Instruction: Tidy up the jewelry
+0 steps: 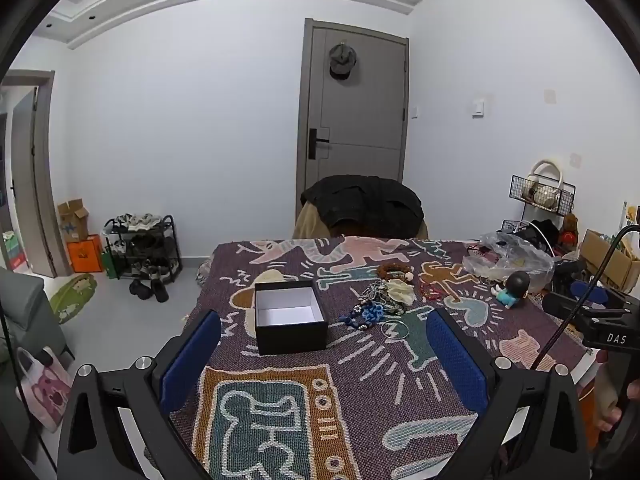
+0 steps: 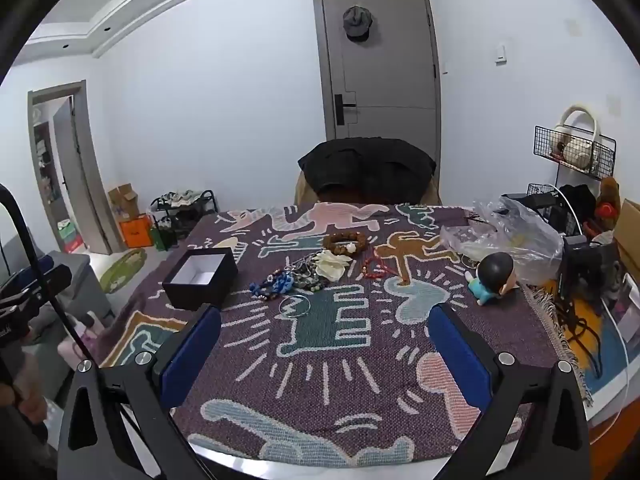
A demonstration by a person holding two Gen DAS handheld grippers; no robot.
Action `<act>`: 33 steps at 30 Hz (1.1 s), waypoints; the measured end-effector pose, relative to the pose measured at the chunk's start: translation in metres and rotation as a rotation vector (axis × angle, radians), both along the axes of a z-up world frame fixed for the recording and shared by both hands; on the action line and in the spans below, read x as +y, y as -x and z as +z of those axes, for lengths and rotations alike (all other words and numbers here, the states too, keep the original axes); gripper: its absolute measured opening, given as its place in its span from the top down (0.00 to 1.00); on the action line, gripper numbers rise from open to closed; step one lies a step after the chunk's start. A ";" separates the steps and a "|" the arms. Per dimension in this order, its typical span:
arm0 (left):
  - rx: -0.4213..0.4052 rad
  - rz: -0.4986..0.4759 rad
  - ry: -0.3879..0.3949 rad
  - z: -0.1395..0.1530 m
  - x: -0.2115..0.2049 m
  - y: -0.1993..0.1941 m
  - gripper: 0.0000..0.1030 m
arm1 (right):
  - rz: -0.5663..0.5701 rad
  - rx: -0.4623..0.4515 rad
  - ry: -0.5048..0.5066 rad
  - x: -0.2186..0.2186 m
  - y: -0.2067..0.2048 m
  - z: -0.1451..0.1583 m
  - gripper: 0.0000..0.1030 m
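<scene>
Table under a coarse woven blanket (image 1: 360, 400), purple ground with chunky outlined figures in teal, pink and ochre; fringe along its right edge in the right wrist view.

Black square box (image 1: 291, 322), lid off, white smooth lining, nothing visible inside. It sits left of centre on the blanket, near the left edge.

Jewelry pile (image 1: 380, 300) lies just right of the box, apart from it: blue knotted-cord piece (image 1: 366, 315), thin silver bangles (image 2: 295, 306) (two or more, overlapping, nearest the cameras), brown bead bracelet (image 2: 345, 242) at the far side, red bead string (image 2: 374, 269), a cream petal-shaped piece (image 2: 330, 265), and a dark beaded tangle too small to sort out.

Left gripper (image 1: 322, 354): blue padded fingers spread wide, holding nothing, above the near blanket, box ahead between them. Right gripper (image 2: 324, 354): likewise spread and holding nothing, bangles ahead.

Bare blanket between grippers and pile. Right side crowded: crumpled clear plastic bag (image 2: 508, 236), round-headed figurine (image 2: 490, 278) on its side.
</scene>
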State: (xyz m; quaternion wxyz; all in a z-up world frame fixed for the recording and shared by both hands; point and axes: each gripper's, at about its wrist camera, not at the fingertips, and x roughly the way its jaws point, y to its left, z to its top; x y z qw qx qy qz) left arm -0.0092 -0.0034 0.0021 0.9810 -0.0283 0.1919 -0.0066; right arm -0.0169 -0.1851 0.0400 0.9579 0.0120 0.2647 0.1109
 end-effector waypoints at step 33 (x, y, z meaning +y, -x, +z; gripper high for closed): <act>-0.006 -0.002 -0.001 0.003 -0.003 0.000 0.01 | -0.004 -0.002 -0.003 -0.001 0.003 0.001 0.00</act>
